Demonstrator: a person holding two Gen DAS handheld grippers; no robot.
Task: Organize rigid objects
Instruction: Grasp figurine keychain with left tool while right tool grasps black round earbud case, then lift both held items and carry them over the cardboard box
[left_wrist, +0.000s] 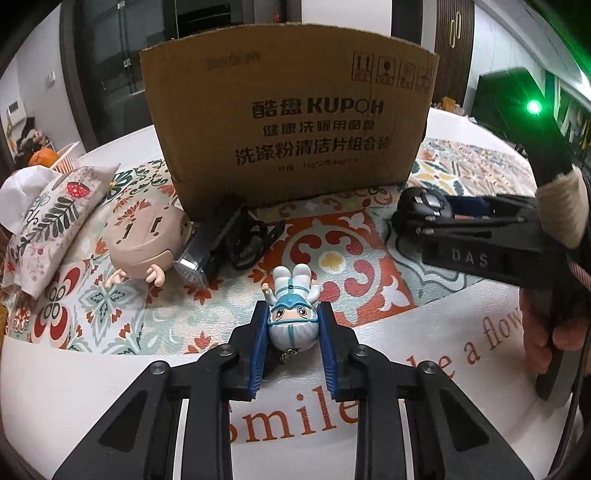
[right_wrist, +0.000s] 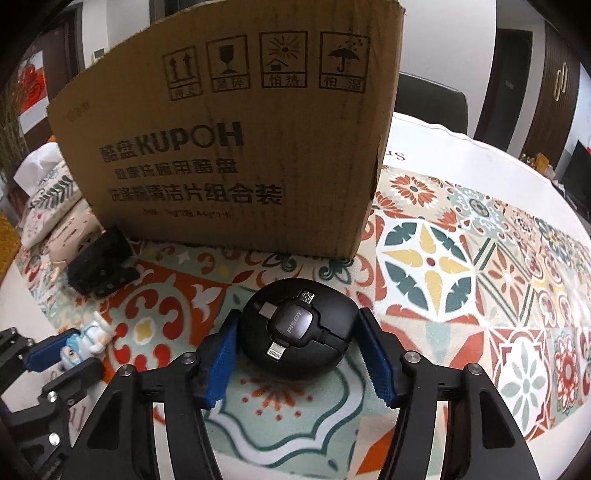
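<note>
Your left gripper (left_wrist: 291, 328) is clamped on the white figurine (left_wrist: 292, 317), lying head toward you. Your right gripper (right_wrist: 299, 343) straddles the round black cable reel (right_wrist: 299, 328), pads barely touching. The cardboard box (right_wrist: 229, 155) stands straight ahead of both.

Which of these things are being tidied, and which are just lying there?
Part of the job: astronaut figurine, black cable reel, tan toy head, black flashlight, cardboard box.

Just lying about: floral tissue pouch, patterned table mat.
</note>
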